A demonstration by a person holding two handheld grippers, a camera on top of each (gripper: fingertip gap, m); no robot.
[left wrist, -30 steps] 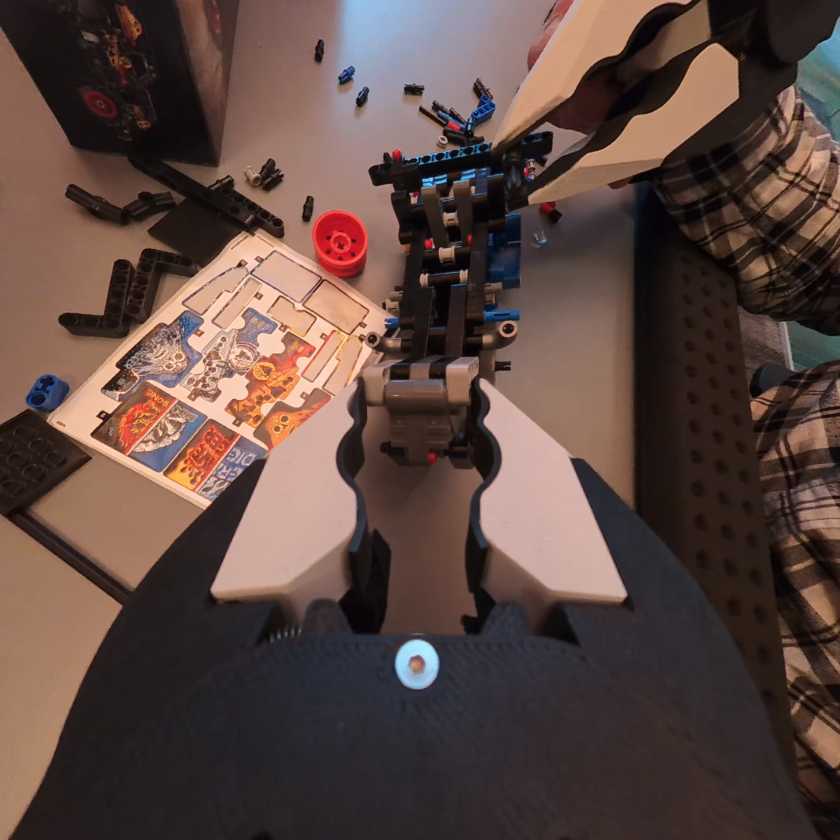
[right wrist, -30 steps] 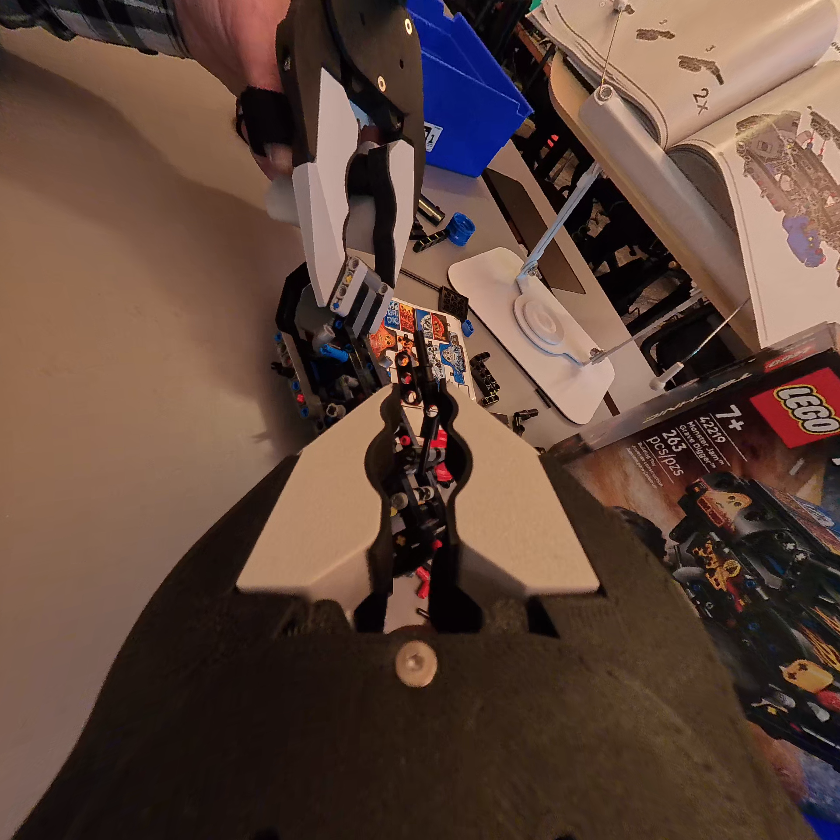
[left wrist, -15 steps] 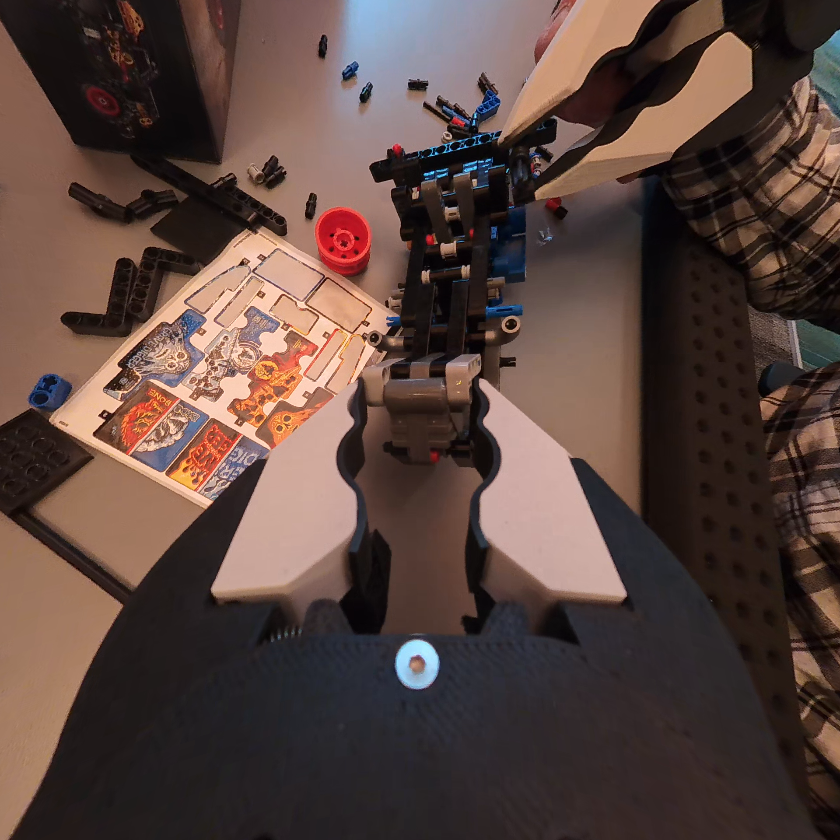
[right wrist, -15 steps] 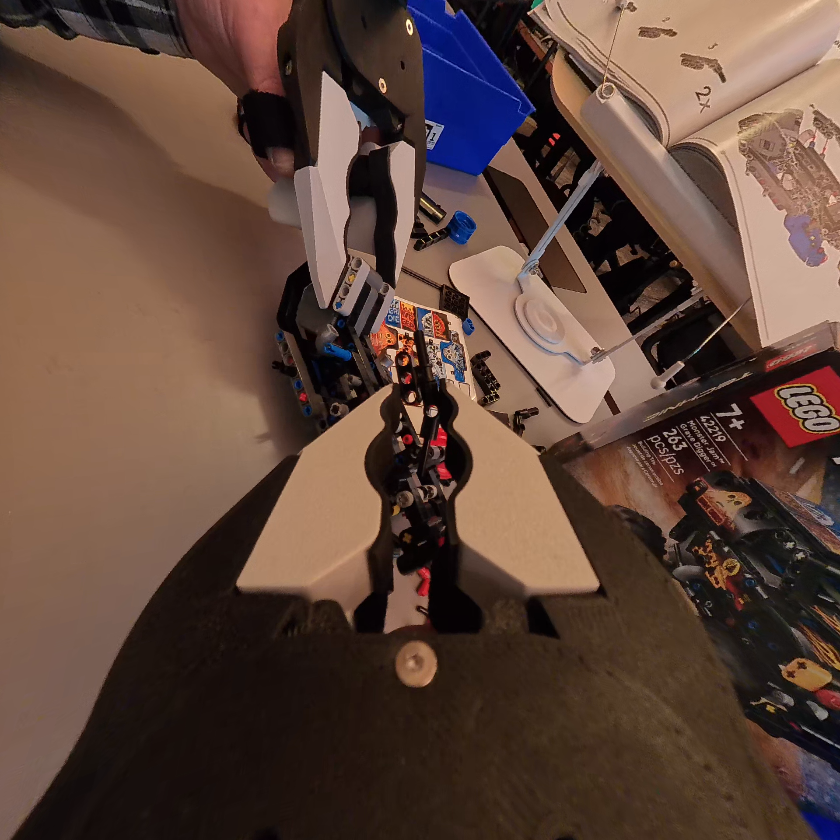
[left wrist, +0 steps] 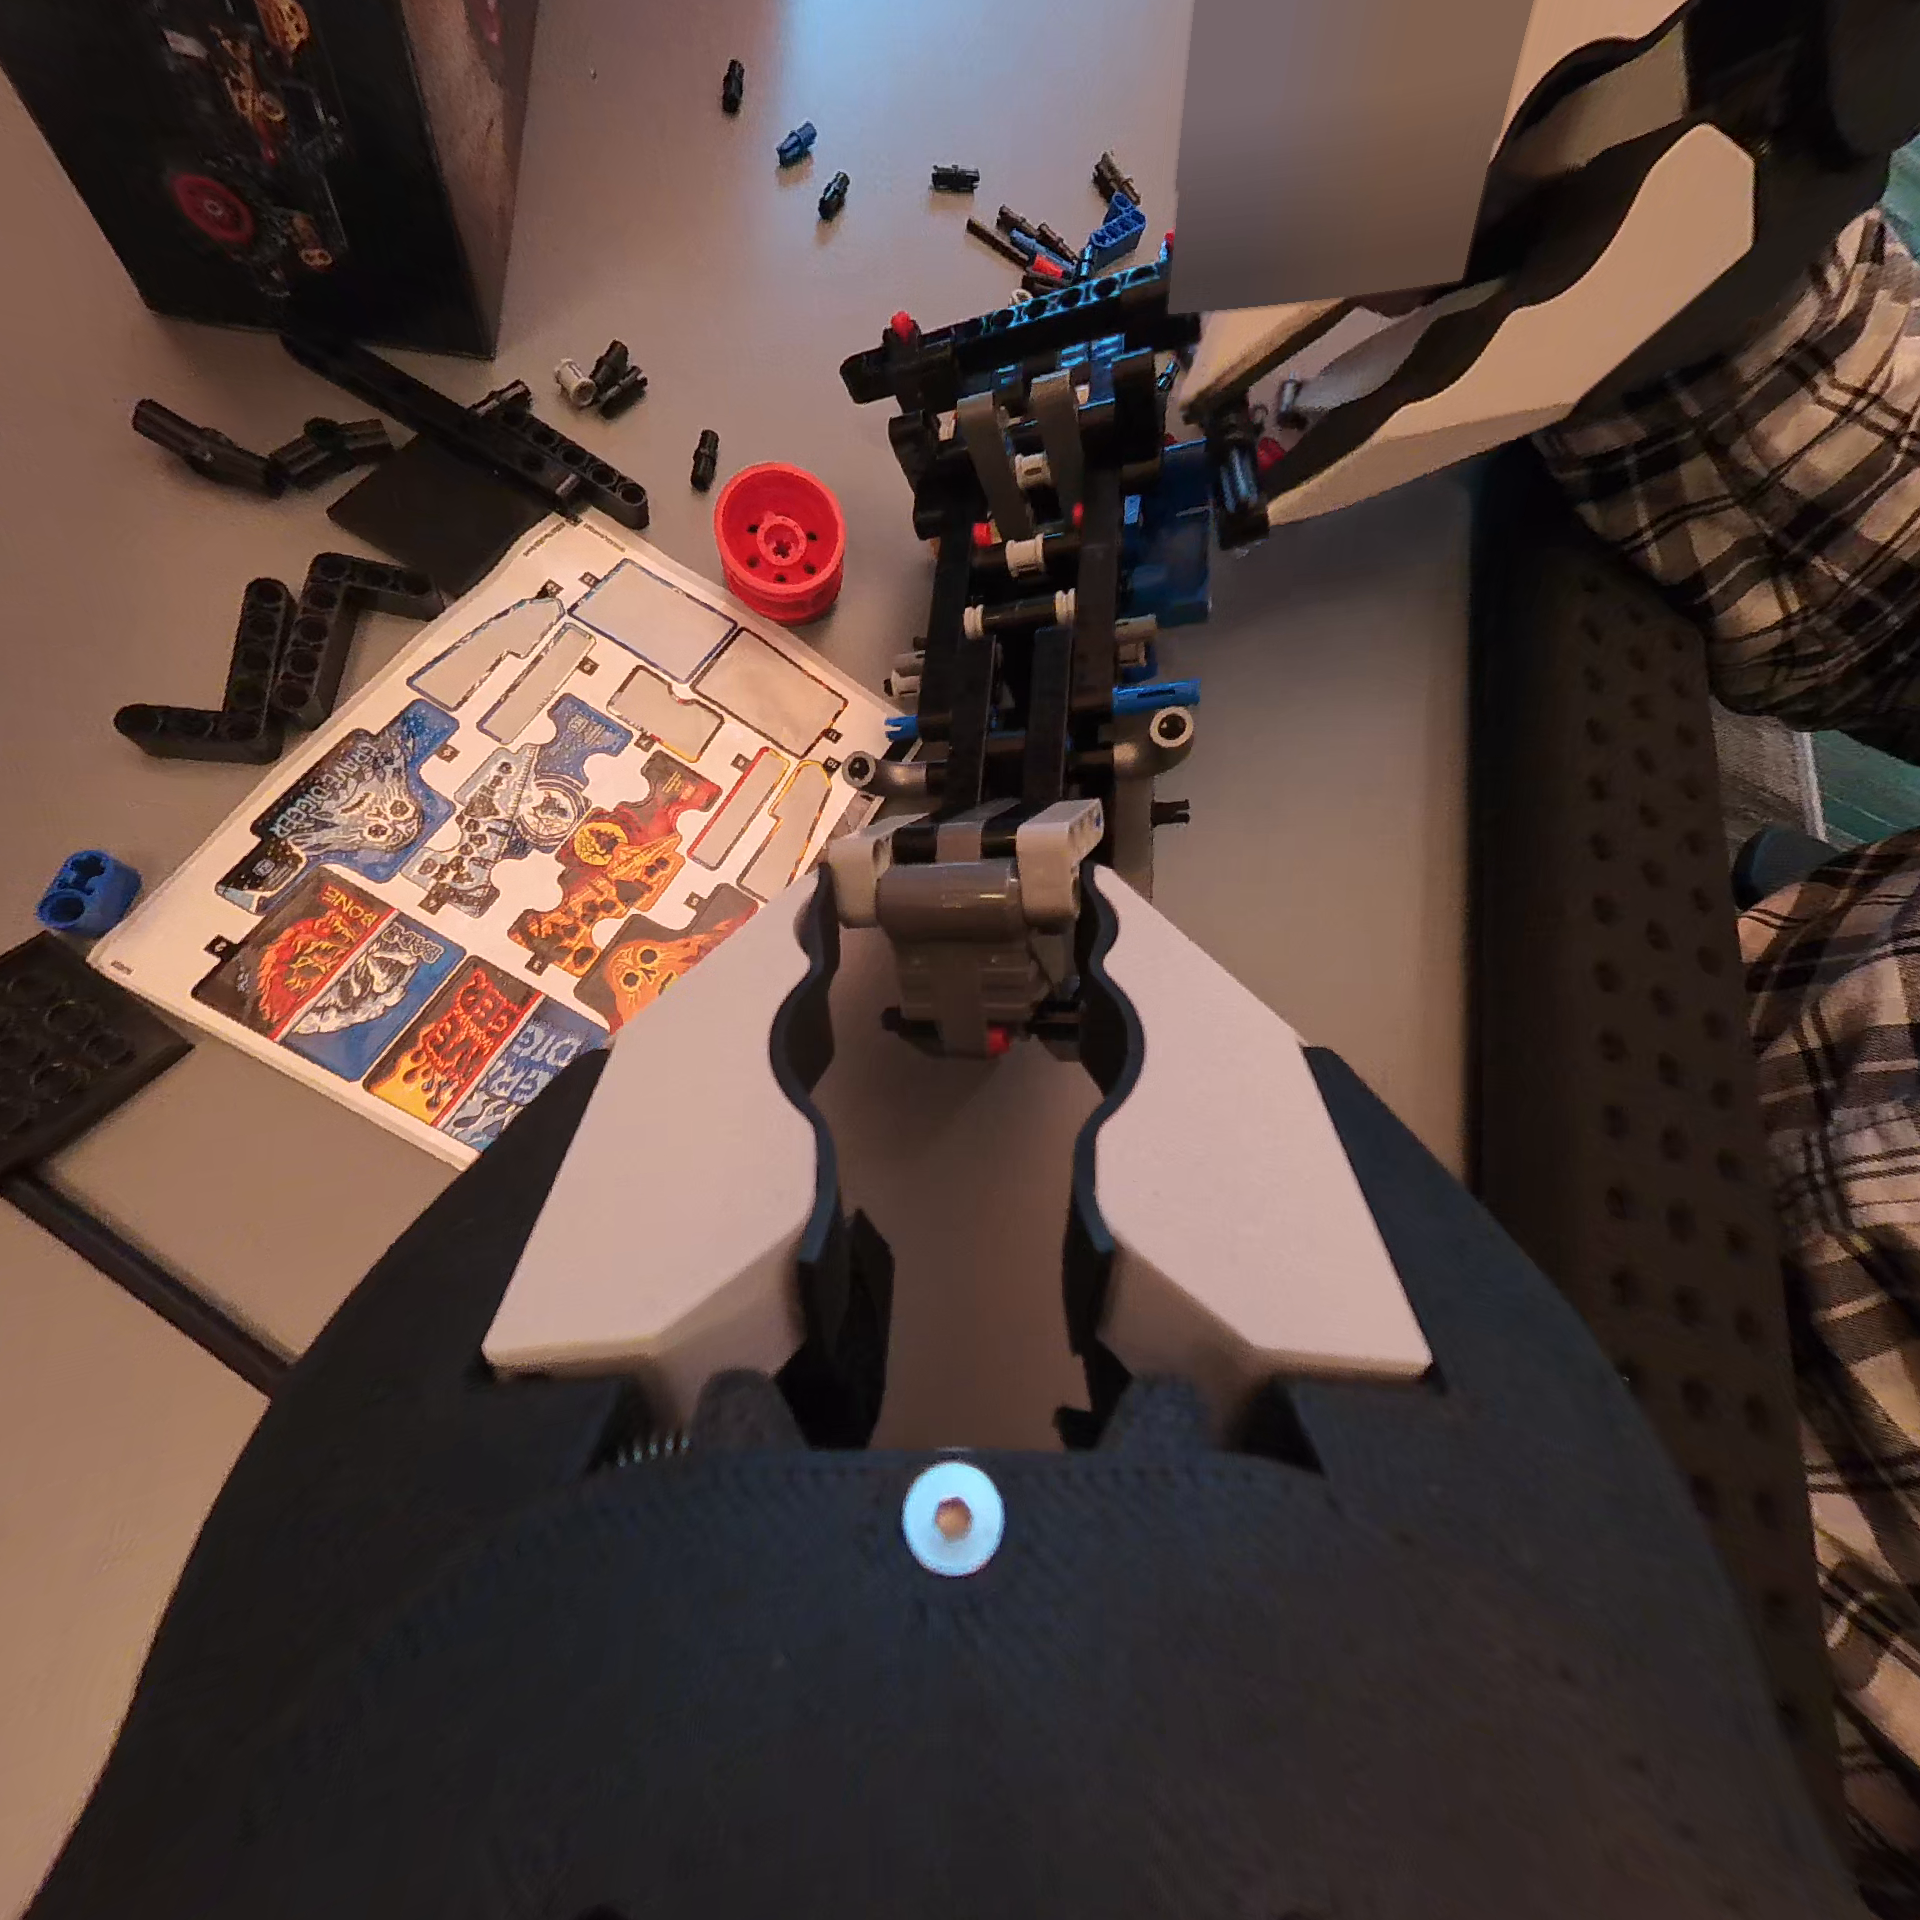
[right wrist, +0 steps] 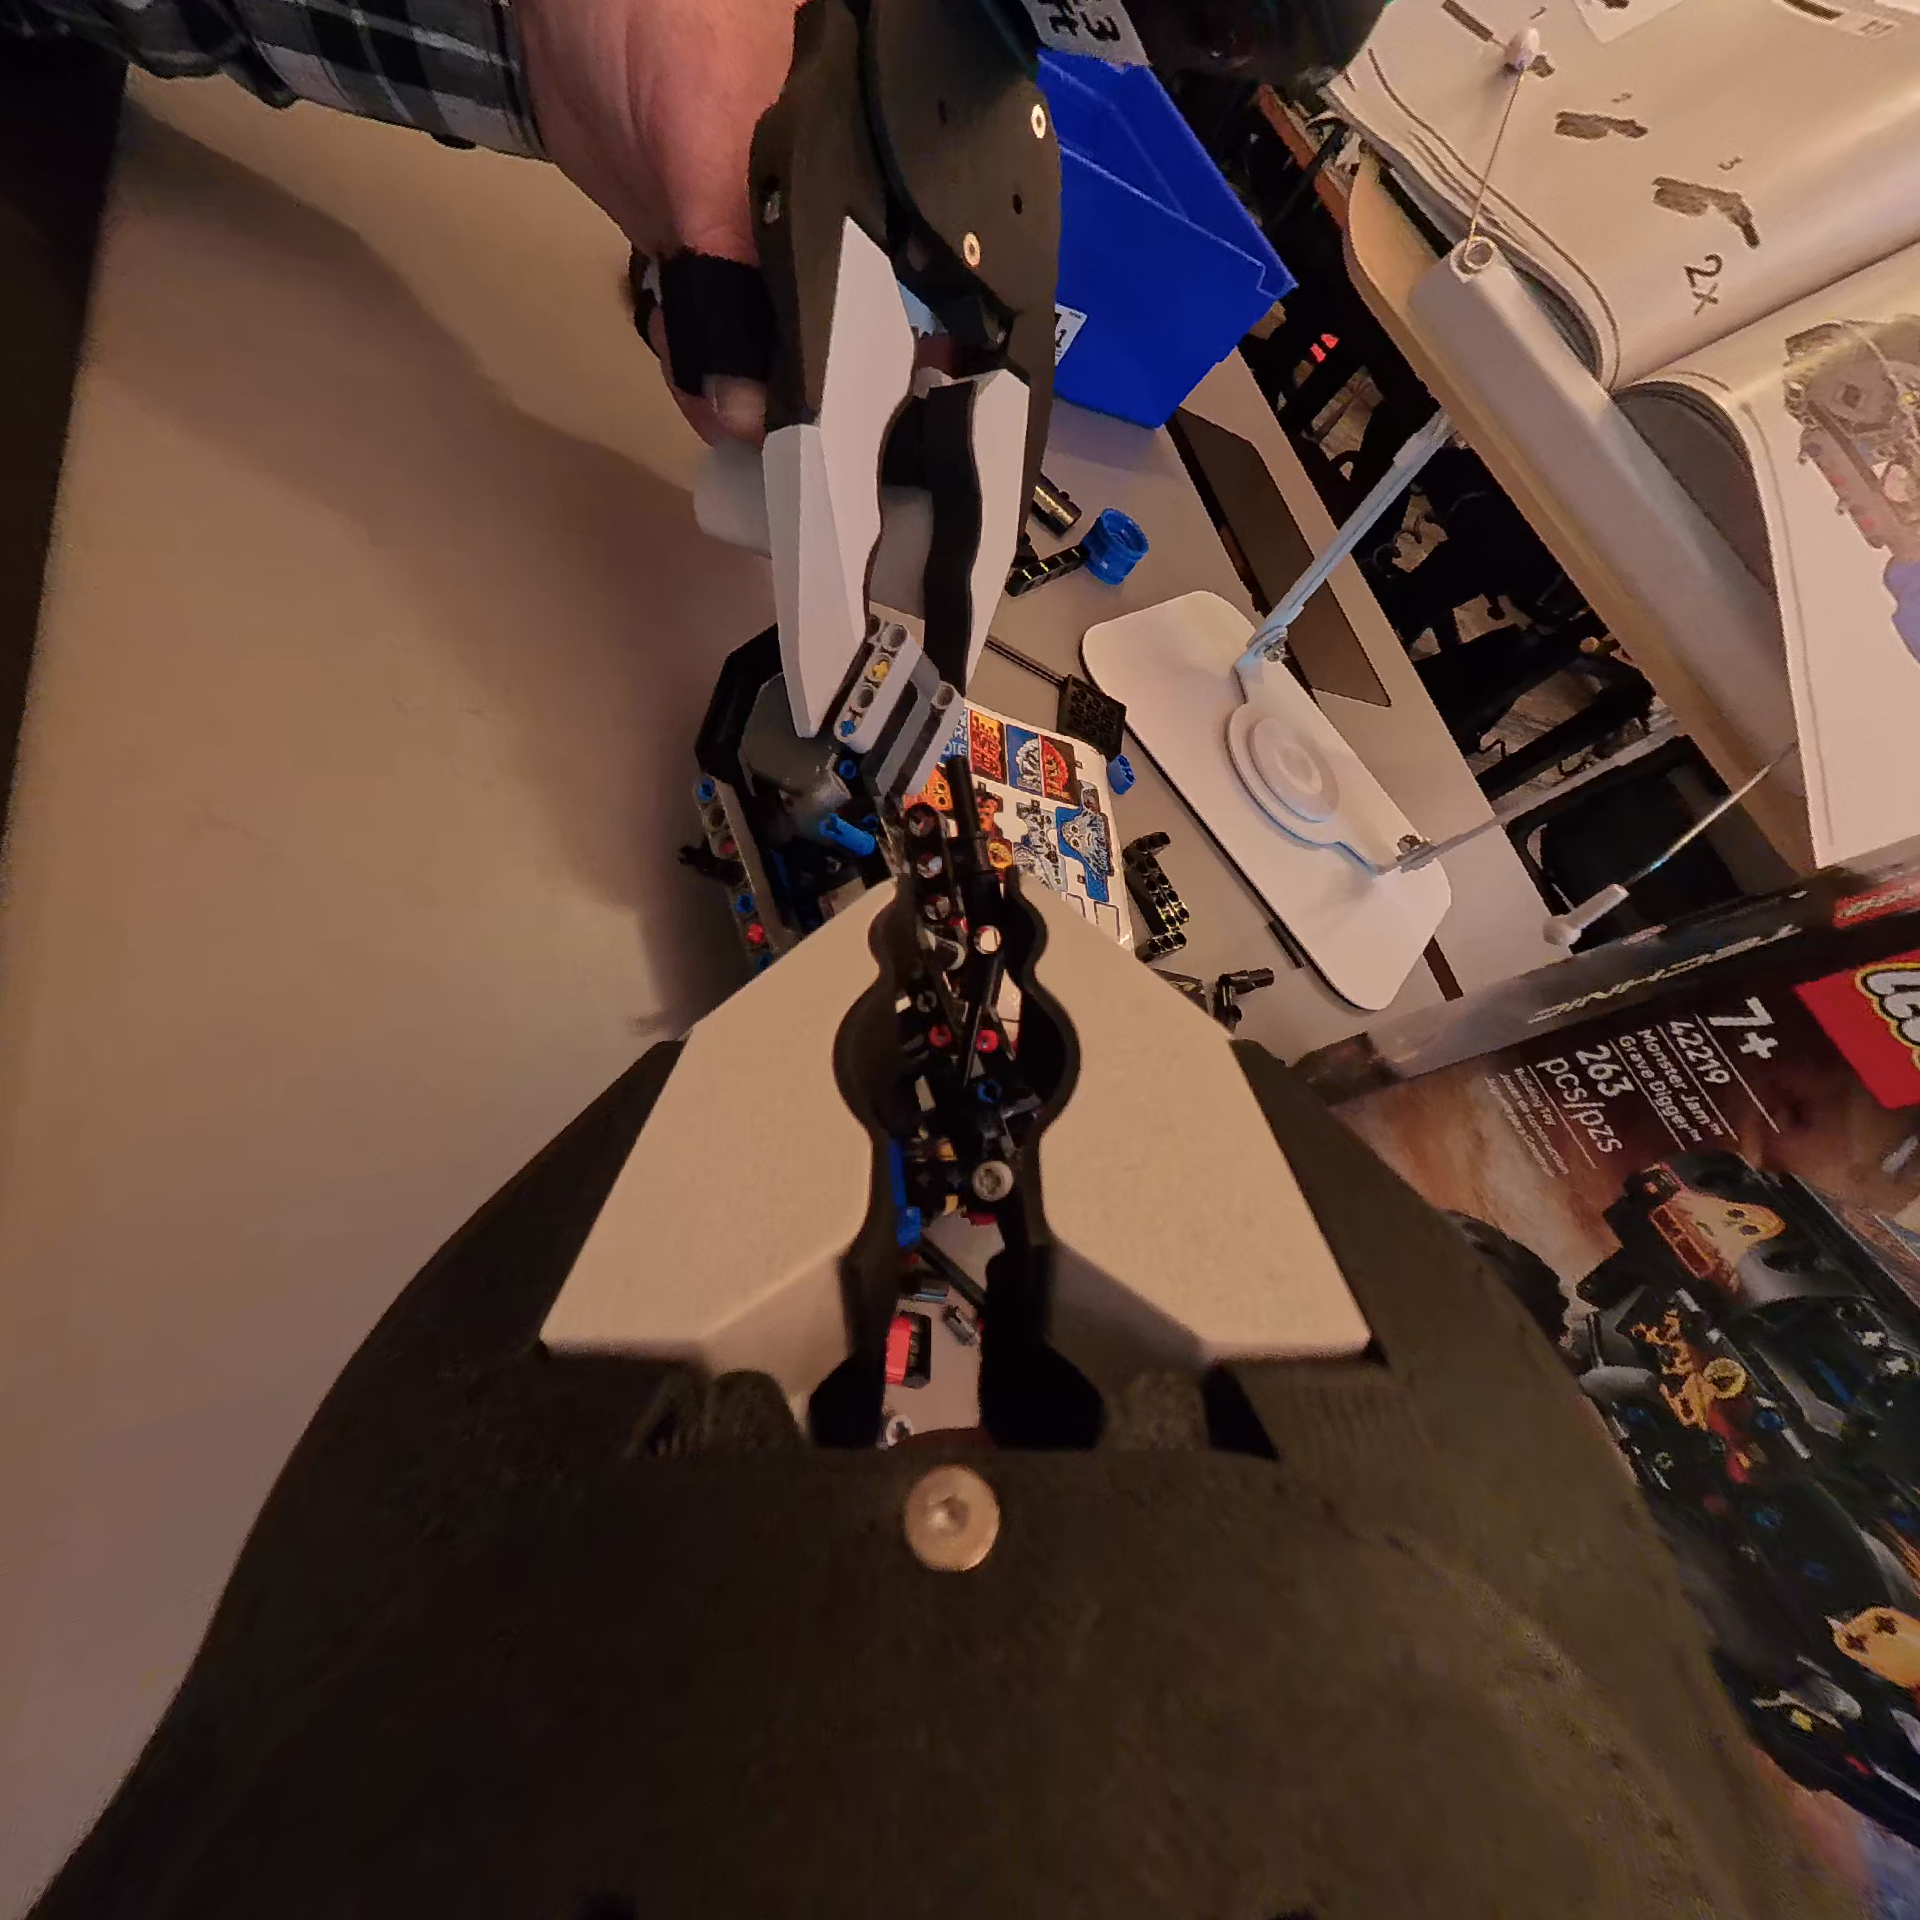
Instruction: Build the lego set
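From the left wrist view, the left gripper (left wrist: 956, 914) has its jaws squeezed on the grey end of the long black and blue lego model (left wrist: 1039, 623), which lies on the grey desk (left wrist: 1309, 831). A sticker sheet (left wrist: 520, 831) and a red wheel (left wrist: 779, 540) lie just beside it, with loose black pieces (left wrist: 281, 665) near. At the far end, the right gripper (left wrist: 1236, 457) pinches the model. From the right wrist view, the right gripper (right wrist: 951, 935) has its jaws nearly together on the model's black end (right wrist: 951, 997). The left gripper (right wrist: 883, 675) holds the grey end farther off. The lego box (right wrist: 1683, 1247) sits to the right.
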